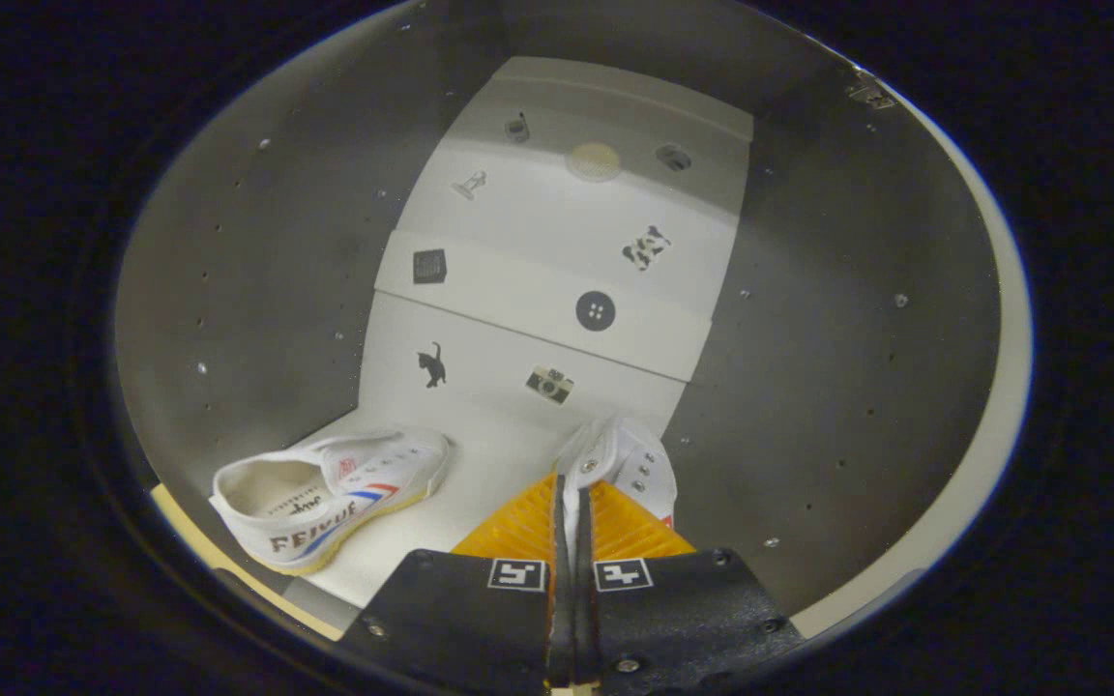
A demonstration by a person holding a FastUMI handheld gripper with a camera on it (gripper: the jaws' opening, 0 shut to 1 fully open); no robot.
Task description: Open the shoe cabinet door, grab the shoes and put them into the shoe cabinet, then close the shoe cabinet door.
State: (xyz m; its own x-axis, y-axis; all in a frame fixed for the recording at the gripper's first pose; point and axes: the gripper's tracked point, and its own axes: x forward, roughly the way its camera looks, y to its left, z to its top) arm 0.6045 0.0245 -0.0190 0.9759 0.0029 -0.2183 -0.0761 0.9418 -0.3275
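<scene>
Your gripper (571,507) is inside the shoe cabinet (257,271), and its two orange fingers (518,527) are pinched nearly together on the thin upper edge of a white shoe (627,464). Both pads press on that edge, so you are holding the shoe. It hangs just ahead of the fingertips with its toe pointing away from you, eyelets showing along its side, close to the cabinet's right-hand wall.

The other shoe (330,498) already lies on the cabinet floor, off to the left of the held shoe and well apart from it. It rests on its sole, opening toward you, with red and blue stripes on its side.

Beyond the held shoe, the cabinet's white back panel (557,261) rises in stepped bands, dotted with small stickers: a black cat (432,365), a camera (549,384) and a round button (596,311) among them. The grey side walls on either hand carry rows of small peg holes.
</scene>
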